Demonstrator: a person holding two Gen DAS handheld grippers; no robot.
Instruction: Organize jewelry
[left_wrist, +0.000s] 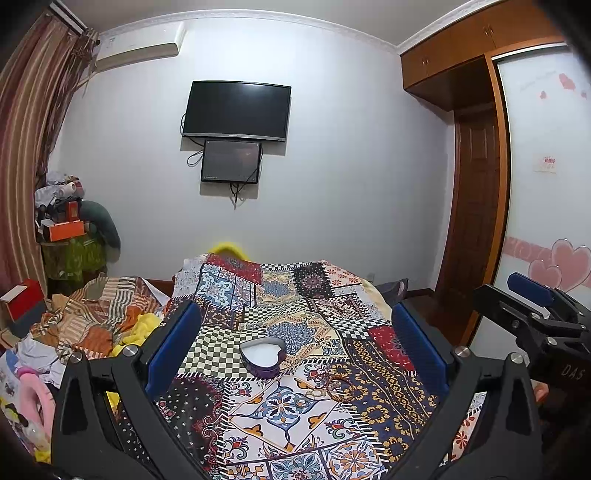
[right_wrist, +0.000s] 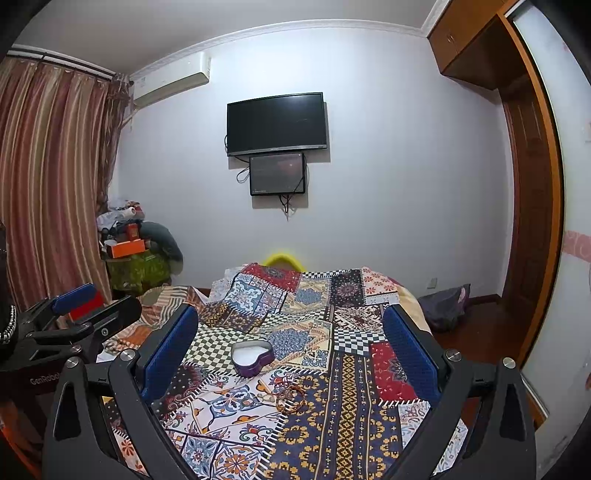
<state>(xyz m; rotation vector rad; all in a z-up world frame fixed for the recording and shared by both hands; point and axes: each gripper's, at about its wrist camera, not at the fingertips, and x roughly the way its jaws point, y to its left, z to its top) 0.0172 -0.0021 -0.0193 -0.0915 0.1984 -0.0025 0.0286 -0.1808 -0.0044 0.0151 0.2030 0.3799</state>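
My left gripper (left_wrist: 297, 338): spread, holding nothing | my right gripper (right_wrist: 291, 341): spread, holding nothing | heart-shaped box (left_wrist: 263, 357): open on patchwork bedspread (left_wrist: 295, 413) | bracelet (right_wrist: 290, 398): just beside box, nearer me

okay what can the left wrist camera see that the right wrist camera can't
Only the left wrist view shows the pink heart decals on the wardrobe door, the pink plush item at its lower left, and the right gripper from the side.

Only the right wrist view shows the wall outlet, the dark bag on the floor, and the left gripper from the side.

Both show the open heart-shaped box, the bracelet lying just in front of it on the patchwork bedspread, and the wall TV. Both grippers are open and empty.
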